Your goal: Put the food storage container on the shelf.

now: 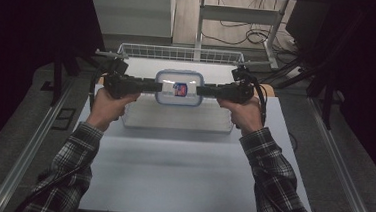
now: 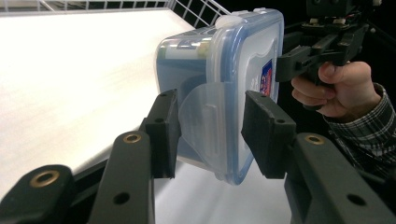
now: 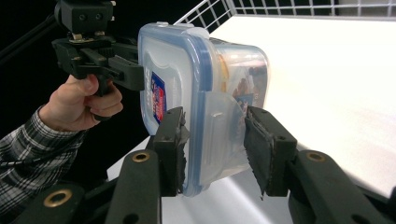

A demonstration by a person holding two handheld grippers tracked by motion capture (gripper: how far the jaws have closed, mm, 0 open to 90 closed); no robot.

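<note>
Blue-rimmed box [image 1: 179,88] between 2 tongs, food inside.

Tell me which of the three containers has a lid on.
The small clear box with the blue-rimmed lid, held up in the air. The clear tub below it and the wire basket behind show no lid.

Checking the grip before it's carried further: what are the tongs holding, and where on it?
The lidded plastic container, clamped by left tongs and right tongs at opposite ends, over the latch flaps.
</note>
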